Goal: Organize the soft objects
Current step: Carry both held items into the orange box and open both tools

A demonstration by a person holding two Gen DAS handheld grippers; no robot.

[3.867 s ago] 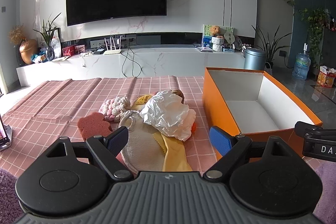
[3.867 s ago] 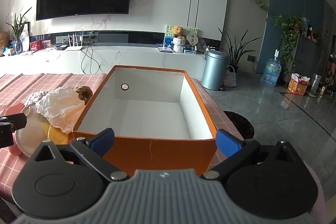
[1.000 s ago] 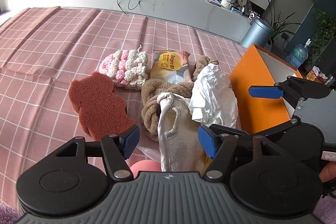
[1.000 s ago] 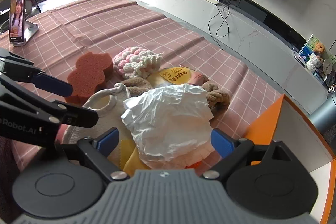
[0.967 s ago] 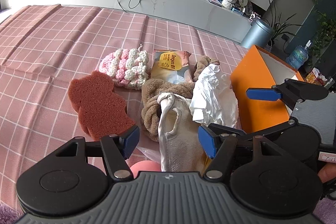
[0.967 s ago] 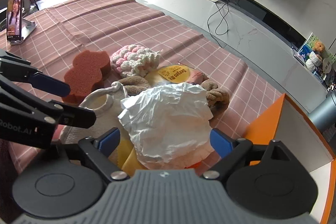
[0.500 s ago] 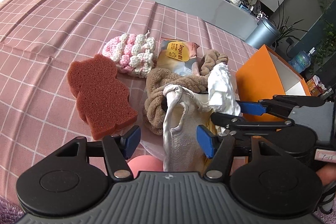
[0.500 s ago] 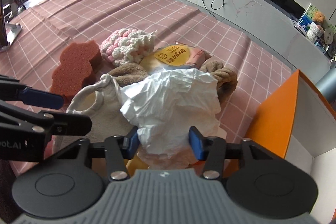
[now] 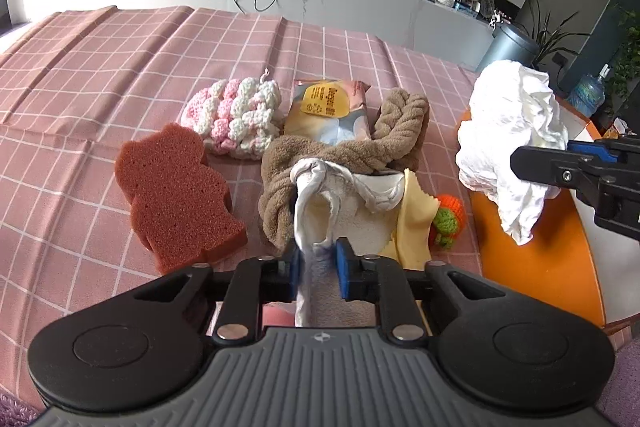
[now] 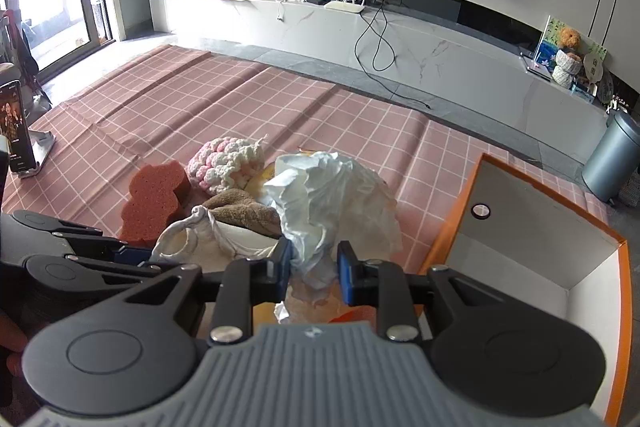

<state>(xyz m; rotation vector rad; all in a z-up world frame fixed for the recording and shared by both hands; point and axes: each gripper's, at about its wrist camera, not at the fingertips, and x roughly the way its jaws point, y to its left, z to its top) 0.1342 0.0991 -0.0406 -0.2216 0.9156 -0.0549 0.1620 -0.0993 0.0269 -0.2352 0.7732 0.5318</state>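
- Left claw (image 9: 318,263), left wrist view: we see its blue pads nearly closed, pinching the cream cloth bag (image 9: 320,199) at its near edge; the bag lies on the brown braided towel (image 9: 344,155) and against the yellow cloth (image 9: 412,215). We judge that lifting may drag these neighbours across the surface (image 9: 120,67).
- Right claw (image 9: 568,163) carries the white crumpled tissue (image 9: 508,131) clear of the pile, above the orange box (image 9: 532,267).
- Right claw (image 10: 314,269), right wrist view: narrowly closed on the tissue (image 10: 332,203) by a thin fold. We judge it may tear or slip before reaching the box interior (image 10: 532,251).
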